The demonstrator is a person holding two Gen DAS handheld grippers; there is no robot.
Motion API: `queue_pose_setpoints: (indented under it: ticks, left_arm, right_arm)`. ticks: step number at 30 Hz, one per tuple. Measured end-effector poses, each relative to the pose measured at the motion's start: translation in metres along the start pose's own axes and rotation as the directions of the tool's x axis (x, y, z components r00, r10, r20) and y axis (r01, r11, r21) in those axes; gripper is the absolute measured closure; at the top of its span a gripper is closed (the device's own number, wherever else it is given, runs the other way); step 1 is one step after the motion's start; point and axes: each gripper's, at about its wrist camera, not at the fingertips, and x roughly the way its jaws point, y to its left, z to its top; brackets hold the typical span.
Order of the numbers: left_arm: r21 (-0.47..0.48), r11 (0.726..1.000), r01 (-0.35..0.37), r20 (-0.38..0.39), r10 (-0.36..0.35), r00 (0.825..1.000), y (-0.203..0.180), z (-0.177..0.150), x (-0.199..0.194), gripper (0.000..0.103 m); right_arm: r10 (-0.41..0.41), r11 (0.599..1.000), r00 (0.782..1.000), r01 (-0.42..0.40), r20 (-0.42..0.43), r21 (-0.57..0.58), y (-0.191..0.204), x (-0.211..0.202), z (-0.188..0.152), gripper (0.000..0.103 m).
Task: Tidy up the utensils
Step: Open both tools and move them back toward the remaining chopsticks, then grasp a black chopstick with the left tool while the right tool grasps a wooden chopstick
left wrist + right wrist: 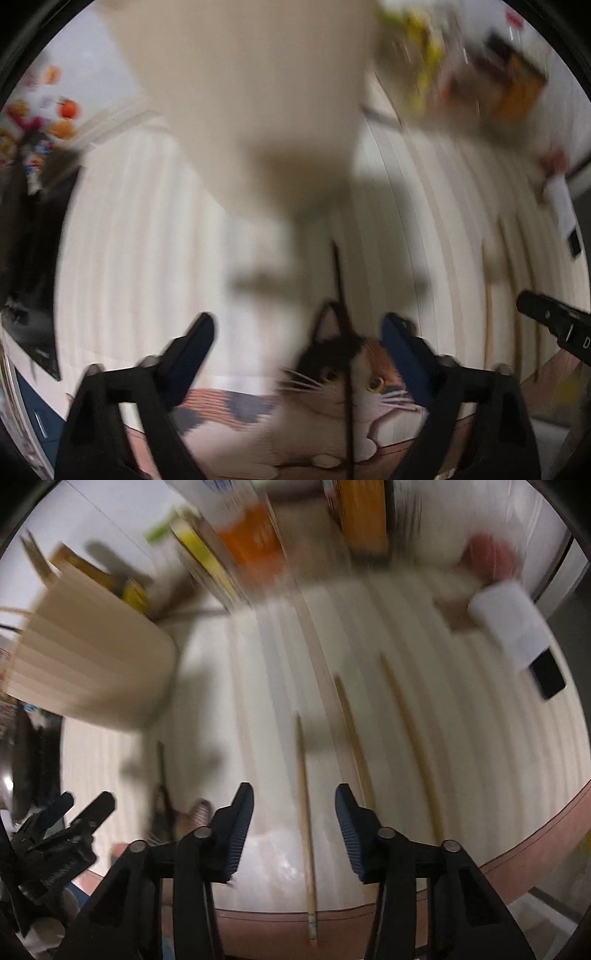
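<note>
In the left wrist view my left gripper [300, 334] hangs open over a placemat with a cat picture [332, 380]. A thin dark stick [341, 314] lies on the mat between its jaws, and neither pad touches it. A blurred beige utensil holder [251, 92] stands just beyond. In the right wrist view my right gripper [293, 806] is open above a pale wooden chopstick [304, 805], which lies between the jaws untouched. Two more wooden chopsticks [354, 738] [410, 734] lie to its right. The beige holder [92, 653] stands at the left.
Boxes and packets in orange and yellow [255, 542] line the back of the cream striped table [461, 738]. A white object with a black end [517, 635] lies at the right. The table's brown front edge [266, 919] is close. My left gripper [62, 830] shows at lower left.
</note>
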Motion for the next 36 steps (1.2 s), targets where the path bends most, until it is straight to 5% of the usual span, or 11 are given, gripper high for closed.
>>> queue_pose_setpoints:
  ticks: [2, 6, 7, 8, 15, 19, 36]
  left_arm:
    - [0.016, 1.0, 0.011, -0.05, -0.01, 0.999, -0.012, -0.005, 0.019, 0.046]
    - [0.052, 0.999, 0.0, -0.064, 0.004, 0.998, -0.025, -0.006, 0.037, 0.062]
    - [0.061, 0.998, 0.008, -0.061, -0.004, 0.998, -0.027, -0.005, 0.036, 0.074]
    - [0.06, 0.998, 0.021, -0.066, -0.017, 0.998, -0.027, -0.004, 0.035, 0.099]
    - [-0.017, 1.0, -0.024, -0.1, 0.023, 0.995, 0.024, -0.016, 0.033, 0.1]
    - [-0.064, 0.997, -0.03, -0.107, 0.023, 0.994, 0.051, -0.026, 0.031, 0.1]
    - [-0.085, 0.996, -0.008, -0.081, 0.002, 0.997, 0.058, -0.035, 0.033, 0.1]
  right_arm:
    - [-0.002, 1.0, 1.0, 0.002, -0.017, -0.001, -0.001, 0.006, -0.001, 0.064]
    - [-0.037, 0.999, 0.996, 0.034, -0.08, -0.039, 0.005, 0.033, -0.003, 0.074]
    - [-0.067, 0.996, 0.995, 0.063, -0.067, -0.059, 0.009, 0.035, -0.005, 0.079]
    - [-0.076, 0.994, 0.995, 0.07, -0.069, -0.079, 0.014, 0.036, -0.005, 0.092]
    - [-0.039, 0.987, 0.992, 0.019, -0.123, -0.161, 0.055, 0.048, -0.013, 0.097]
    - [-0.082, 0.975, 0.987, 0.051, -0.136, -0.216, 0.07, 0.055, -0.021, 0.097]
    - [-0.161, 0.954, 0.97, 0.106, -0.18, -0.28, 0.11, 0.076, 0.0, 0.096]
